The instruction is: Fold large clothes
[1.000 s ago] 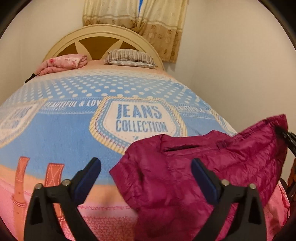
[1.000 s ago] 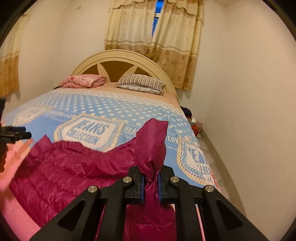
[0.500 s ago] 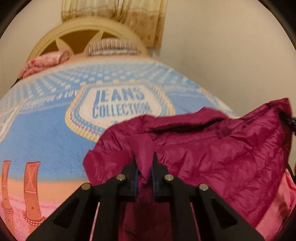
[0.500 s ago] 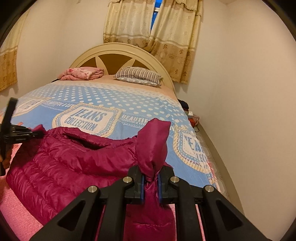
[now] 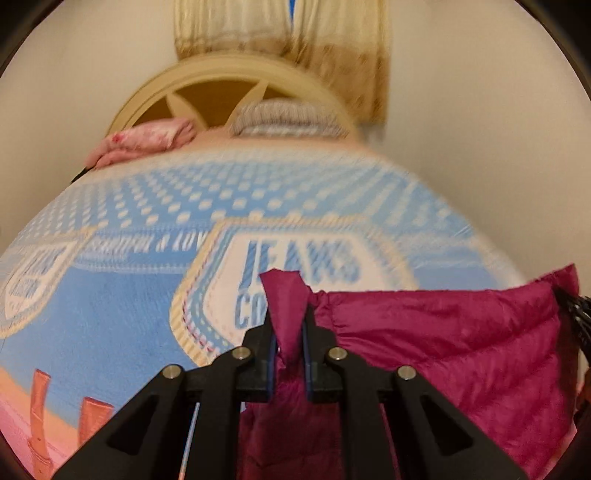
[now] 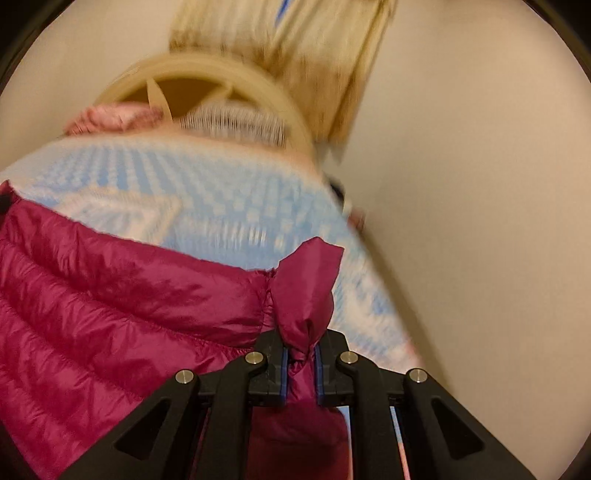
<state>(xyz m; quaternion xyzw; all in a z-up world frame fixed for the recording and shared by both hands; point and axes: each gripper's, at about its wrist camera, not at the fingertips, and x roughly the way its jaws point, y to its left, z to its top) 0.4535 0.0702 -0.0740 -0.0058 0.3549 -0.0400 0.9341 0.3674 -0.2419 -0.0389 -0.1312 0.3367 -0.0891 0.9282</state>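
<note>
Left gripper: jaws closed on a pinch of the magenta puffer jacket; a fabric tip stands up between the fingers
Right gripper: jaws closed on another bunched corner of the jacket
Jacket: stretched between both grippers, above the blanket
Blanket: blue, dotted; covers the bed
Far end: striped pillow; pink cloth; headboard; curtain

The magenta jacket is quilted cloth with a slight sheen. The bedspread looks soft, matt and fleecy. The left gripper is matt black plastic with shiny metal pins; the headboard is smooth, cream-painted.
</note>
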